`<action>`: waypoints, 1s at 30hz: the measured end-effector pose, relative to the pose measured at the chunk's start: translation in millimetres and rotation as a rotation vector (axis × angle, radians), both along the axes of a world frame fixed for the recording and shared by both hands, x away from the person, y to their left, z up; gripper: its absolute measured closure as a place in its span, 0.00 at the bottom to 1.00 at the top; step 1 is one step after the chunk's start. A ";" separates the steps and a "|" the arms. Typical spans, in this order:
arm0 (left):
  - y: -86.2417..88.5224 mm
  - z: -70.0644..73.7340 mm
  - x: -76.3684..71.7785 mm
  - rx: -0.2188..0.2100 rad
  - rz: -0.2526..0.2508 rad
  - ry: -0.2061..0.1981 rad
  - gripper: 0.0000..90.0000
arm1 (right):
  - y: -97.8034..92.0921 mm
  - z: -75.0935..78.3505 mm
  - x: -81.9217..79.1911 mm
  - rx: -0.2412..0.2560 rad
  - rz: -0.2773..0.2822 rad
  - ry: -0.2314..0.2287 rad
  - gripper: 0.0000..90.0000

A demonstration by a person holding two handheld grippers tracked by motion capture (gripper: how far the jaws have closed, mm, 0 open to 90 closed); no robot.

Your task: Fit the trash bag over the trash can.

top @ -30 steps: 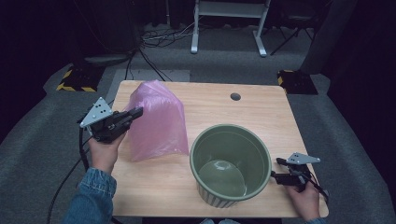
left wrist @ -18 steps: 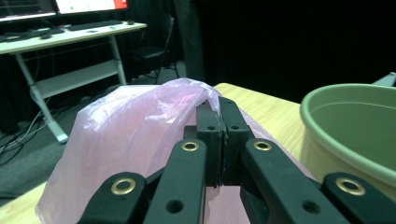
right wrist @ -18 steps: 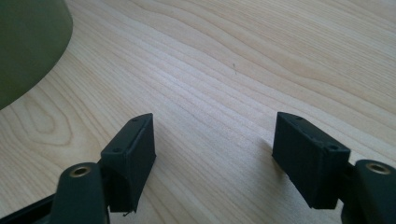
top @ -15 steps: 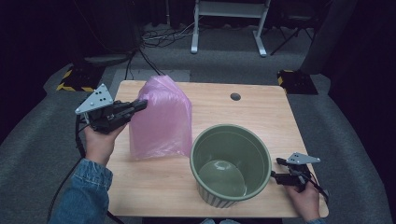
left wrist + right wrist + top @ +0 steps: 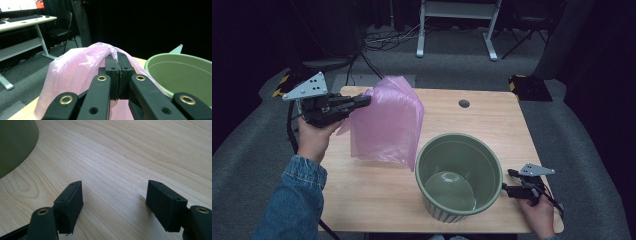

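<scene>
1. Light wooden table [image 5: 362, 200], dark room behind.
2. Left gripper [image 5: 362, 101], upper left: clamped on pink plastic bag [image 5: 387, 125], lifted, perhaps touching the table.
3. Right gripper [image 5: 113, 205], lower right: wide apart beside green pot [image 5: 459, 175].

Dark lab or studio: black curtains [image 5: 155, 25], desk [image 5: 22, 23], floor cables [image 5: 384, 40].

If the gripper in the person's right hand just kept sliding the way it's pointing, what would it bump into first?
Most likely the green pot. The right gripper rests low on the table, open jaws aimed at the pot's side wall, with bare wood between them.
</scene>
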State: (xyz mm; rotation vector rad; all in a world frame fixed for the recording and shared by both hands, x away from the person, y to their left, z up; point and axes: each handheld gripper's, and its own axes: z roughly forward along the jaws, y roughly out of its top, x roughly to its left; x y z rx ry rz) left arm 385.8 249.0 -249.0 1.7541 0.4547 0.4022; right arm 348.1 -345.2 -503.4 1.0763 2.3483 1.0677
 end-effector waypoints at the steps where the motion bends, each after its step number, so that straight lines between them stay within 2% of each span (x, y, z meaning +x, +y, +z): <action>1: -2.0 3.3 -0.1 0.003 -0.005 -0.004 0.99 | 0.0 0.0 0.0 0.000 0.000 0.000 0.33; 9: -13.2 24.2 -0.5 -0.013 -0.065 -0.023 0.99 | 0.0 0.0 0.0 0.000 0.000 0.000 0.33; 15: -23.7 39.2 -1.7 -0.015 -0.092 -0.042 0.99 | -0.1 0.0 0.0 -0.001 0.001 0.000 0.33; 21: -25.8 52.6 -5.1 -0.040 -0.114 -0.060 0.99 | -0.1 0.0 0.0 -0.001 0.001 0.000 0.33; 23: -28.2 57.0 -8.8 -0.047 -0.126 -0.059 0.99 | 0.0 0.0 0.0 -0.001 0.000 0.000 0.33; 30: -50.9 66.2 -28.6 -0.025 -0.184 -0.084 0.99 | 0.0 0.0 0.0 -0.001 0.000 0.000 0.33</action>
